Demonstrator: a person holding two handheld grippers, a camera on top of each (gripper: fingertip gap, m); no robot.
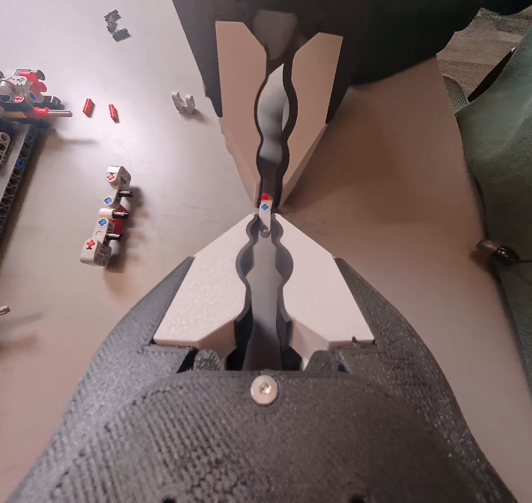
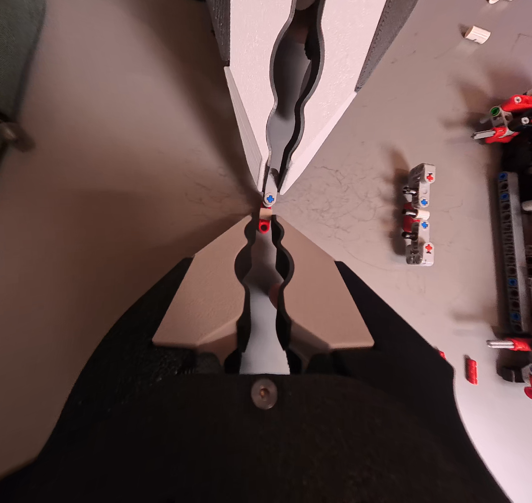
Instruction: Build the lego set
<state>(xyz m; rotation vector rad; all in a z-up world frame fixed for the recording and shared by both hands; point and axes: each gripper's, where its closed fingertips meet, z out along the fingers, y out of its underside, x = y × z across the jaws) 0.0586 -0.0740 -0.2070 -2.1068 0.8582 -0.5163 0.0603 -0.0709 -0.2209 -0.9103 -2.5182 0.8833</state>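
Note:
My left gripper (image 1: pixel 265 224) is shut on a small grey lego link with a blue cross pin (image 1: pixel 265 213). My right gripper (image 2: pixel 264 224) is shut on a small red lego piece with a tan bush (image 2: pixel 264 223). The two grippers meet tip to tip above the table, and the red piece touches the blue-pin end of the grey link (image 2: pixel 270 194). In the left wrist view the right gripper (image 1: pixel 269 198) faces me, with the red piece (image 1: pixel 265 196) just showing. In the right wrist view the left gripper (image 2: pixel 272 185) faces me.
A grey sub-assembly with blue and red cross pins (image 1: pixel 106 218) (image 2: pixel 419 216) lies on the table. A larger red and black build (image 1: pixel 26 95) (image 2: pixel 509 124) and a long beam (image 2: pixel 511 253) lie beyond it. Loose red pieces (image 1: pixel 88 107), a white connector (image 1: pixel 184 102), dark parts (image 1: pixel 116 26) and tan bushes (image 2: pixel 476 33) are scattered around. Left and right tips are no more than a few centimetres apart.

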